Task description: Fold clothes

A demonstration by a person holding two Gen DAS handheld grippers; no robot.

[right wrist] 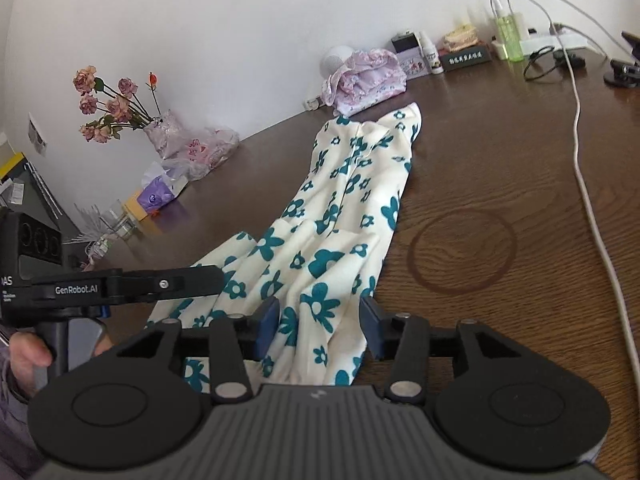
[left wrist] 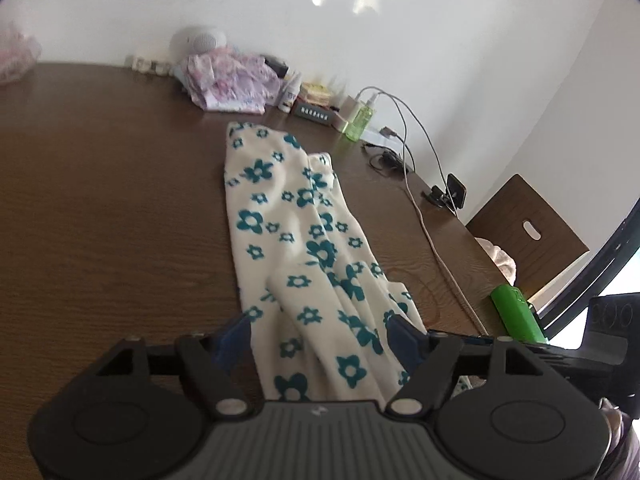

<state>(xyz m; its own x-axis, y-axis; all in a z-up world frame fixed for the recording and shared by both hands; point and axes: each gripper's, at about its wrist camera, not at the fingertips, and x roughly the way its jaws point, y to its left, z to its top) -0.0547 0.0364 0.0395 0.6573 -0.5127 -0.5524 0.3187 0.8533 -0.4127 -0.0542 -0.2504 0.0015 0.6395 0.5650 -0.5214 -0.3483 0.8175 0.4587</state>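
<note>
cream garment with teal flowers [left wrist: 304,248] being laid lengthwise on the brown counter [left wrist: 100,220], left tool [left wrist: 320,330] being held apart over its near end, right tool [right wrist: 320,322] likewise apart, cloth lying unpinched between the pads

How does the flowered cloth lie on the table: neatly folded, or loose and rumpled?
Loose and rumpled. The flowered cloth stretches lengthwise across the table with overlapping layers and creases, no squared fold.

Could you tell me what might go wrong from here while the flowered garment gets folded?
1. The flowered garment lies rumpled and overlapped, so a fold may lock in creases.
2. The white cable runs alongside it and could snag.
3. Both the left gripper and right gripper stand open; closing may catch only one layer.
</note>
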